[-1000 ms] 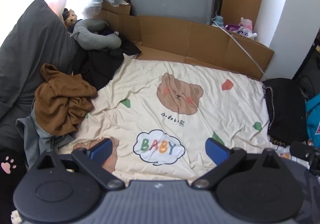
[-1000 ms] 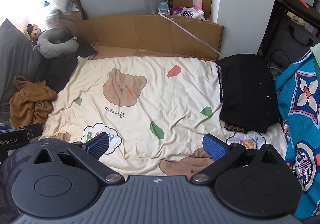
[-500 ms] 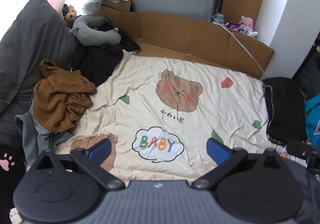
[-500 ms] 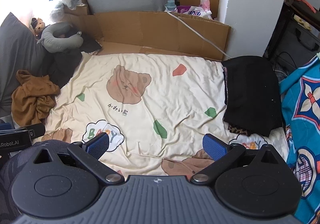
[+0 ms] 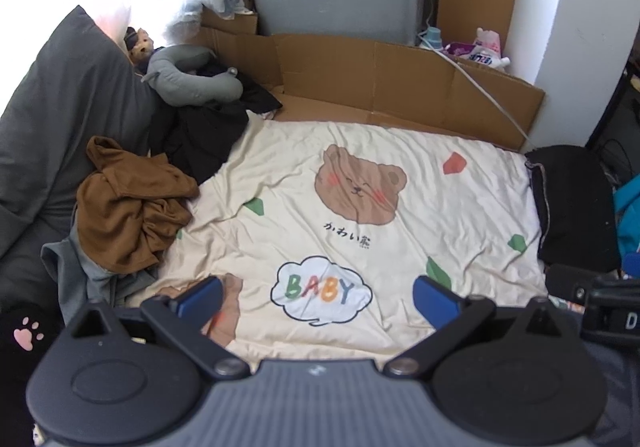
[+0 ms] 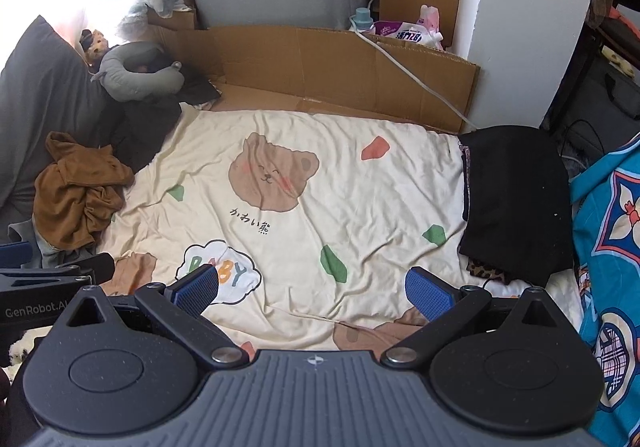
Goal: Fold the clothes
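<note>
Cream bedsheet (image 5: pixel 360 175) with bear faces, green and red patches and a "BABY" cloud spreads flat across the middle, wrinkled, nothing lying on its centre. Brown garment (image 5: pixel 128 207) crumpled in a heap at the left edge of the sheet, sitting on top of a grey garment (image 5: pixel 80 279) that pokes out nearer and lower. Black clothing (image 5: pixel 196 135) bunched just beyond the brown heap, touching a grey neck pillow (image 5: pixel 188 79) at far left. Dark grey pillow (image 5: pixel 52 119) leans along the left side. Folded black garment (image 6: pixel 516 199) lies on the right edge of the sheet, with leopard-print fabric (image 6: pixel 486 269) peeking from under its near side. Blue patterned cloth (image 6: pixel 604 247) at far right. Cardboard (image 5: pixel 400 87) runs along the far side of the sheet, white cable (image 6: pixel 416 79) draped over it. Left gripper (image 5: pixel 318 297) hovers above the near sheet edge, jaws spread wide, holding nothing. Right gripper (image 6: pixel 312 291) same: jaws spread wide, empty, above the near edge, right of the left one.
</note>
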Demonstrator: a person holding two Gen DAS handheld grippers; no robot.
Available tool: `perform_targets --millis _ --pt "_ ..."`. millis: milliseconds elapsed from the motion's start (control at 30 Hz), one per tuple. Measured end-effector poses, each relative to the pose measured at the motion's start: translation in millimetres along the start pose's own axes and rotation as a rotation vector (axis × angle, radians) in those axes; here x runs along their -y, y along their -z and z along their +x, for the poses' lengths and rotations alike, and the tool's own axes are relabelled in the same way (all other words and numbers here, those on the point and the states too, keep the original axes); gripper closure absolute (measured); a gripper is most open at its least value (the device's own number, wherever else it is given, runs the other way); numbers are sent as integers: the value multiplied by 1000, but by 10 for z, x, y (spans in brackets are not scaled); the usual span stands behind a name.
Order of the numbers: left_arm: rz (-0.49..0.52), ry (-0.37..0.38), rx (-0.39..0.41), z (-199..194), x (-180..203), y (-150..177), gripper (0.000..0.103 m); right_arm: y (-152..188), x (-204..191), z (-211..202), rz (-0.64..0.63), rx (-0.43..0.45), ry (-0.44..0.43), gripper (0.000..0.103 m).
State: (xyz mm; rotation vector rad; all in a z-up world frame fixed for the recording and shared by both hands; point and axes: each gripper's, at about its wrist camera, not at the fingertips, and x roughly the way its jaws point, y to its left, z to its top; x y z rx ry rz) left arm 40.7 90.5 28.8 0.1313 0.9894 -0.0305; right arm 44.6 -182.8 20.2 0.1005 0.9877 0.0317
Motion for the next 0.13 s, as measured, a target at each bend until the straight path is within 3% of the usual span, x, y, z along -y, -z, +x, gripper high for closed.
perform_targets --millis 133 --pt "-18 20 -22 32 -30 6 1 15 11 6 10 -7 -12 1"
